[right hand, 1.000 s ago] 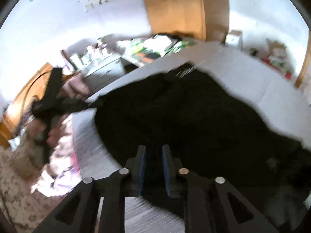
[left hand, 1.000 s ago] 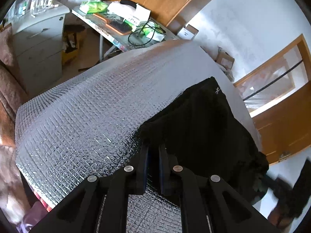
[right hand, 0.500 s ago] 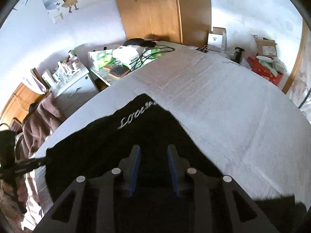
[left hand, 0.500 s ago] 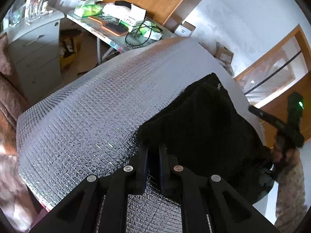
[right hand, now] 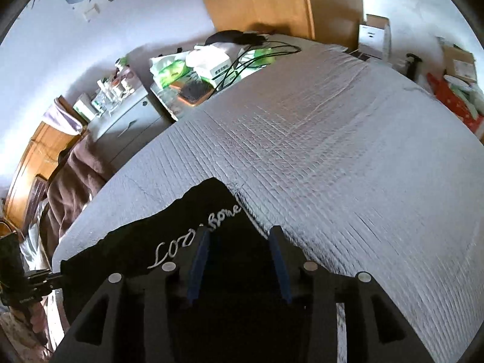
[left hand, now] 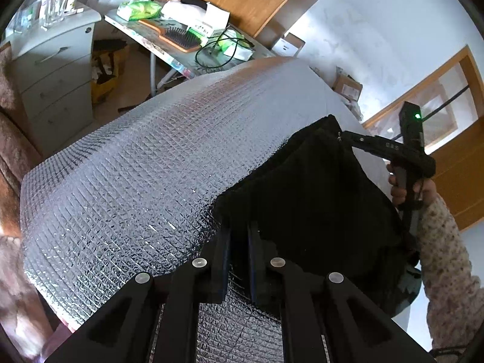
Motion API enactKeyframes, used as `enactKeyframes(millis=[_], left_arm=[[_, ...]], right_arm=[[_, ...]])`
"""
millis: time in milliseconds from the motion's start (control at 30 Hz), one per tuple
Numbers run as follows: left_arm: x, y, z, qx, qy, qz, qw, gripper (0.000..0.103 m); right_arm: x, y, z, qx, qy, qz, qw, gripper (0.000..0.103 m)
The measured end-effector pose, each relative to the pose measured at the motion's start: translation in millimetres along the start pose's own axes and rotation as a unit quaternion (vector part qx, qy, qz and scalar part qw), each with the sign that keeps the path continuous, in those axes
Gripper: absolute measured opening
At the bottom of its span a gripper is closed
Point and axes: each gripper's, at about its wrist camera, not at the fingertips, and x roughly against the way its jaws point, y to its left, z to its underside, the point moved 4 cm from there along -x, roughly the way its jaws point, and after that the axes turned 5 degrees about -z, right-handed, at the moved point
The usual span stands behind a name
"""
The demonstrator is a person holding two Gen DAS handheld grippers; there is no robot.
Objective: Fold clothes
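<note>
A soft black garment with silver script lettering (right hand: 196,236) lies on the silver quilted foil-covered bed (left hand: 136,166). My left gripper (left hand: 239,236) pinches its corner; my right gripper (right hand: 239,242) hovers spread. Limp, light fabric; I'd grip edges.

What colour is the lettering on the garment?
Silvery white script lettering on the black garment, clearest in the right wrist view.
</note>
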Motion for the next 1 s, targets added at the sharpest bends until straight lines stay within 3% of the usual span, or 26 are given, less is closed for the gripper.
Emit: enactKeyframes(millis=[100,167,200,267,467,600,733,1000], left_arm=[[-0.7,0.6,-1.1,0.004,0.002,0.002,1.0000,0.010],[-1.2,1.4,-1.9,0.008,0.003,0.005,0.9999,0.010],[-1.4,1.9,-2.2,0.011,0.004,0.007,0.9999,0.010],[-1.9,2.8,-3.0,0.016,0.004,0.011,0.9998,0.010],[-3.3,5.2,-4.7,0.022,0.003,0.015,0.9996,0.008],[-4.1,6.8,-5.9,0.027,0.002,0.017,0.9995,0.005],[-4.2,7.2,-7.3,0.031,0.001,0.023,0.9993,0.004],[-3.1,6.5,-10.4,0.039,-0.002,0.041,0.9984,0.011]], right_arm=[[-7.0,-2.2,-0.6,0.006,0.007,-0.014,1.000,0.044],[-5.5,-1.1,-2.1,-0.001,0.010,-0.023,1.000,0.031],[-4.3,0.9,-3.2,0.001,0.011,-0.023,1.000,0.014],[-0.3,8.6,-6.8,0.021,0.008,-0.011,1.000,0.010],[15.9,33.2,-34.3,0.058,-0.049,0.031,0.997,0.009],[12.4,58.0,-56.9,0.119,-0.079,0.083,0.986,0.009],[-11.3,72.5,-69.0,0.174,-0.060,0.111,0.977,0.009],[-40.5,57.9,-61.3,0.153,-0.039,0.126,0.979,0.009]])
